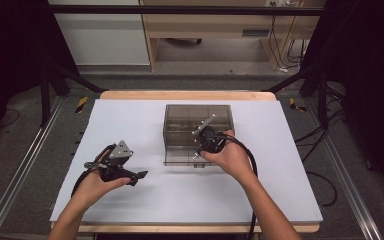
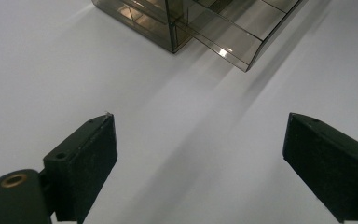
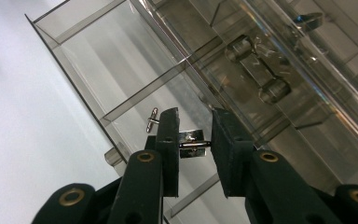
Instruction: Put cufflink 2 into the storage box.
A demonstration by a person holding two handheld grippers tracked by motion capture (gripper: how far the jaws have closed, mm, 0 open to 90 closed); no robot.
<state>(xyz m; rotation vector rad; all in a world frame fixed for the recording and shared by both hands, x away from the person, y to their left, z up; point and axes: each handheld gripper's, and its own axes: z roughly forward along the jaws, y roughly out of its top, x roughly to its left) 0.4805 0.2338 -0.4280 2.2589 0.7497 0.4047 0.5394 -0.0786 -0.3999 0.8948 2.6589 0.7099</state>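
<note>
Right gripper view, right gripper (image 3: 195,140) clamping what looks like a cufflink (image 3: 192,143), over open drawer (image 3: 135,84)

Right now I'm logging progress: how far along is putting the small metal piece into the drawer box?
Done: a drawer of the smoked plastic organizer stands pulled out. In hand: the right gripper pinches a small shiny metal piece over that drawer. Left: releasing it into a compartment and presumably closing the drawer. The left gripper waits open above the white tabletop.
</note>
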